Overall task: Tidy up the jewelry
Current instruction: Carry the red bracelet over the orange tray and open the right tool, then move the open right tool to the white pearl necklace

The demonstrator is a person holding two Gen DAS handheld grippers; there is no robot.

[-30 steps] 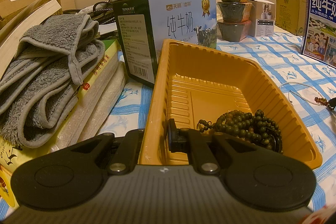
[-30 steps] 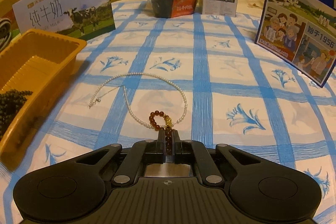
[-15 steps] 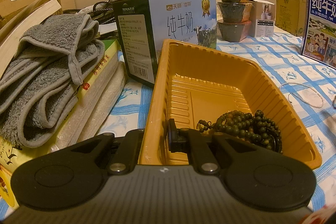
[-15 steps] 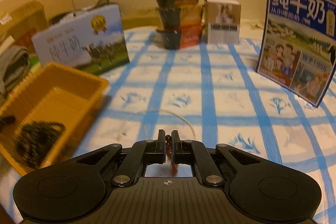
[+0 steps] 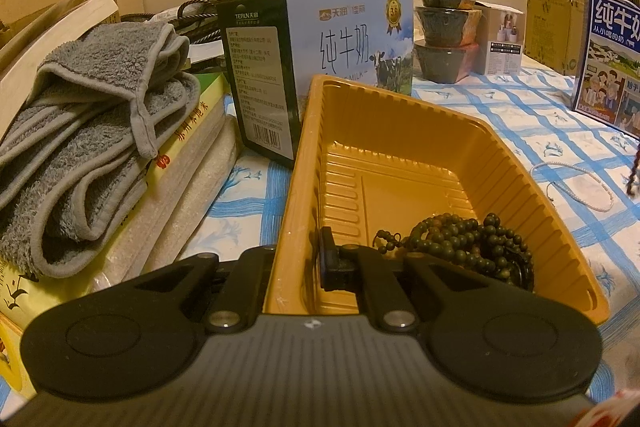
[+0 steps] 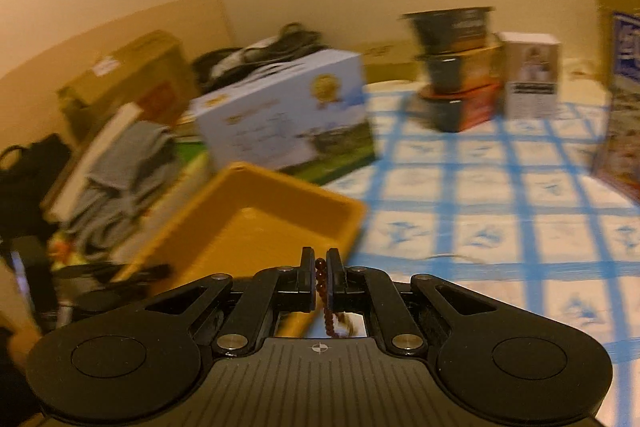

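Note:
In the left wrist view my left gripper (image 5: pixel 310 261) is shut on the near left wall of the orange plastic tray (image 5: pixel 500 143), one finger inside and one outside. A coiled string of dark green beads (image 5: pixel 460 239) lies in the tray's near right corner. A thin pearl necklace (image 5: pixel 576 183) rests on the checked cloth right of the tray. The blurred right wrist view shows my right gripper (image 6: pixel 320 261) shut on a red-brown bead bracelet (image 6: pixel 328 311), which hangs below the fingers in the air, just right of the tray's (image 6: pixel 296 187) near end.
A white and green milk box (image 5: pixel 332 59) stands behind the tray. A grey towel (image 5: pixel 92 139) lies on stacked books at the left. Stacked dark bowls (image 5: pixel 444 31), a small white box (image 5: pixel 502 43) and a blue milk box (image 5: pixel 608 59) stand at the back and right.
My right gripper lifted the red-brown bracelet off the cloth, away from the pearl necklace, and swung left toward the tray. The left gripper stayed still on the tray wall.

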